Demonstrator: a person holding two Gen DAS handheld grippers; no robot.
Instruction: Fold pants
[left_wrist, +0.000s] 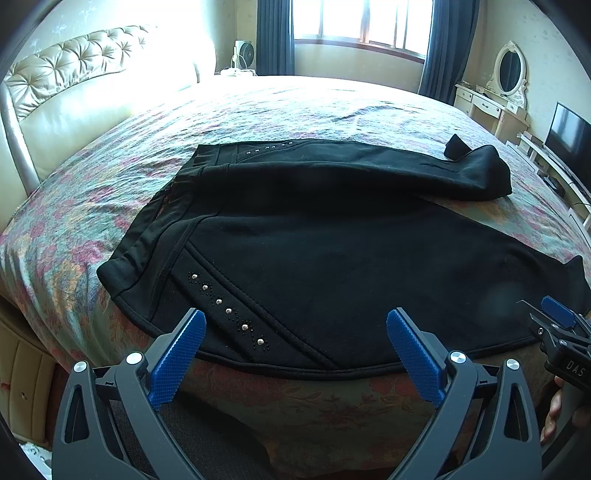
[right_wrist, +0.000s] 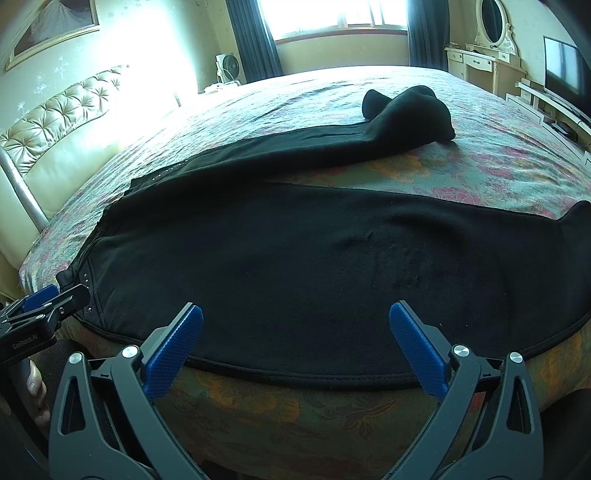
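black pants (left_wrist: 332, 251) lie flat on the floral bedspread (left_wrist: 258, 107), near hem edge along the bed front. left gripper (left_wrist: 295, 354) and right gripper (right_wrist: 295, 350) hover wide open, empty, just before that edge.

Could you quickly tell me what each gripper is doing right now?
Left gripper: open, holding nothing, near the pants.
Right gripper: open, holding nothing.

You get strong daylight from the window (left_wrist: 362, 22) at 12 o'clock, glare washing the headboard (left_wrist: 92, 85); fisheye bends and darkens edges.
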